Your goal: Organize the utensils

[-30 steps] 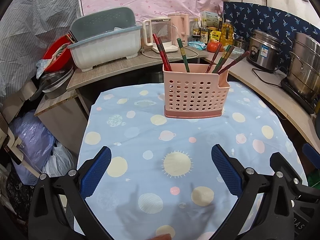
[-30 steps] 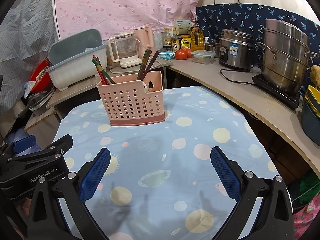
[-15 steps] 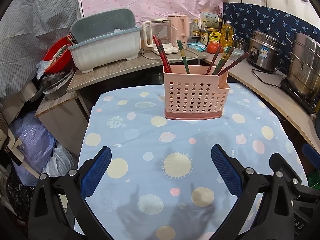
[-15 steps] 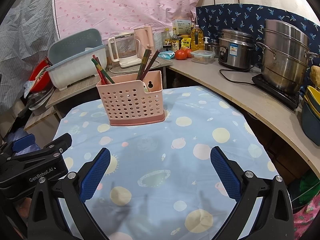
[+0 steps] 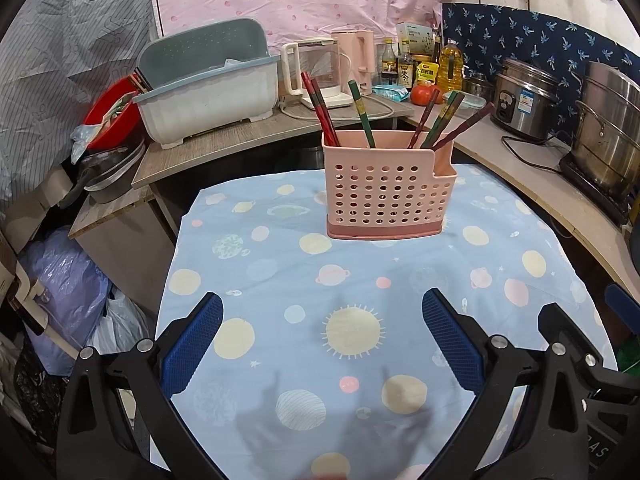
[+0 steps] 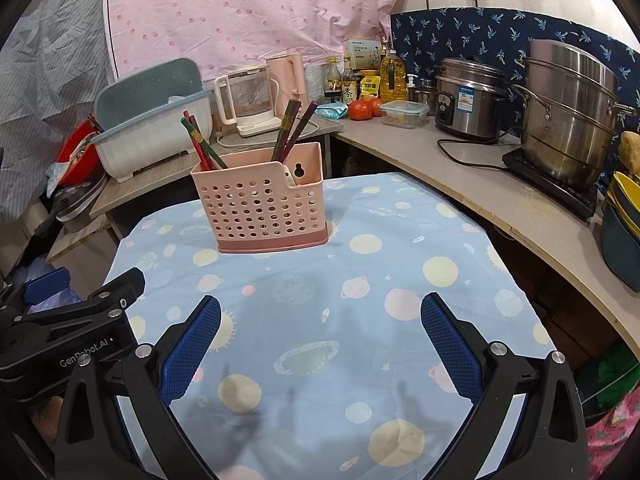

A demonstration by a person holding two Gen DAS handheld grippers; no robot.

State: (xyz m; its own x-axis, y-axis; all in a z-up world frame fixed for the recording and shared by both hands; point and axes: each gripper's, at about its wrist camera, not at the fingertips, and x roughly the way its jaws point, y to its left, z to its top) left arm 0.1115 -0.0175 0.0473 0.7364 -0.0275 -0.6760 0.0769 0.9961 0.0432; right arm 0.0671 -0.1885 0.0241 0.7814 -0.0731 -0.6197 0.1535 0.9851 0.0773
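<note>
A pink perforated utensil holder (image 5: 386, 188) stands on the blue planet-print tablecloth (image 5: 360, 280); it also shows in the right wrist view (image 6: 264, 208). Several red, green and dark chopsticks (image 5: 362, 110) stand upright in it, some in the left part, some in the right (image 6: 290, 130). My left gripper (image 5: 322, 338) is open and empty, held well in front of the holder. My right gripper (image 6: 320, 340) is open and empty, beside the left one, at a similar distance.
A grey-white dish drainer (image 5: 208, 92), kettles (image 5: 320, 72) and bottles stand on the shelf behind. A rice cooker (image 6: 468, 100) and steel steamer pot (image 6: 568, 112) sit on the right counter. Bags lie on the floor at left (image 5: 68, 292).
Both grippers have stayed nearly still and open; the view shifts only very slightly. The holder and chopsticks have not moved.
</note>
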